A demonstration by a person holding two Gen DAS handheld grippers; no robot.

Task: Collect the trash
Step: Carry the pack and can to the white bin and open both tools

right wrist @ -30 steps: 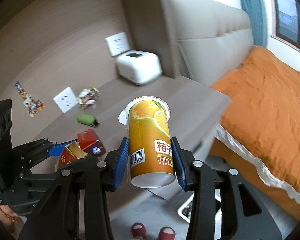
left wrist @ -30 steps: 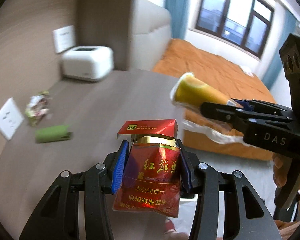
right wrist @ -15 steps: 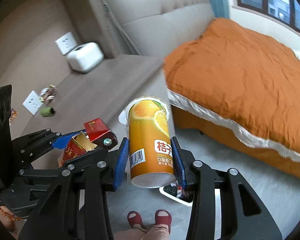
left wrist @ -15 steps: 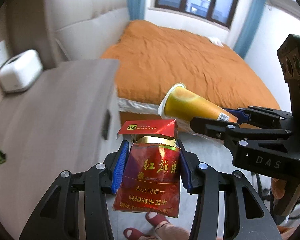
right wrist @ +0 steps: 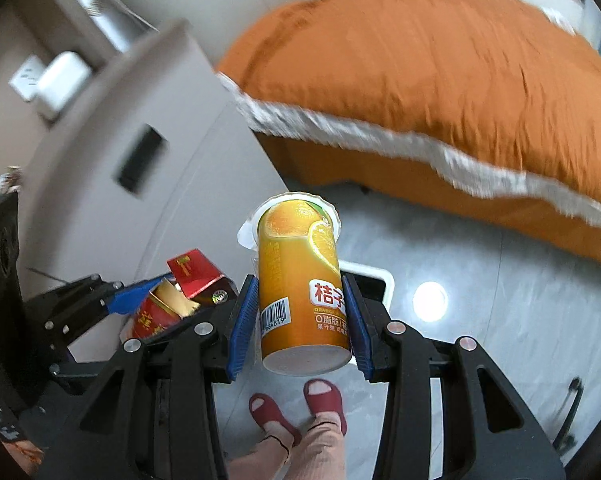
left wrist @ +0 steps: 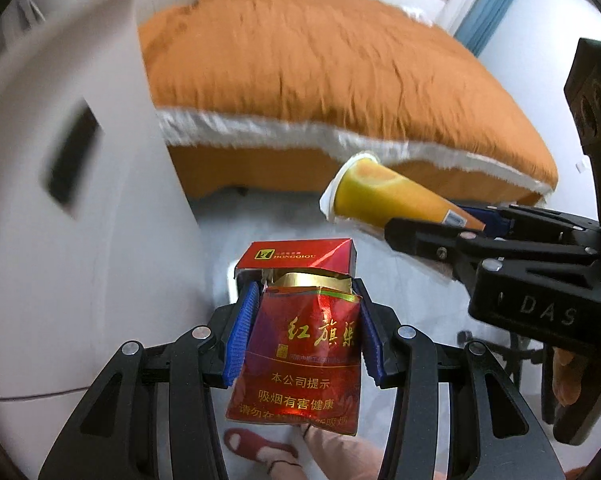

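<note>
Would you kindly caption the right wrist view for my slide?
Right gripper holds an orange drink cup above the floor; left gripper carries a red cigarette pack.

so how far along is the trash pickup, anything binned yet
Picked up: the left hand-held gripper is shut on the red cigarette pack, and the right hand-held gripper on the orange juice cup. In hand: both hang over the floor, by the white bin. Left: neither item has been dropped in.

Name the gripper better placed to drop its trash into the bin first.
Right, probably. The right gripper holds the orange cup almost directly above the white bin on the floor; the left gripper, gripping the cigarette pack, sits off to its side.
</note>
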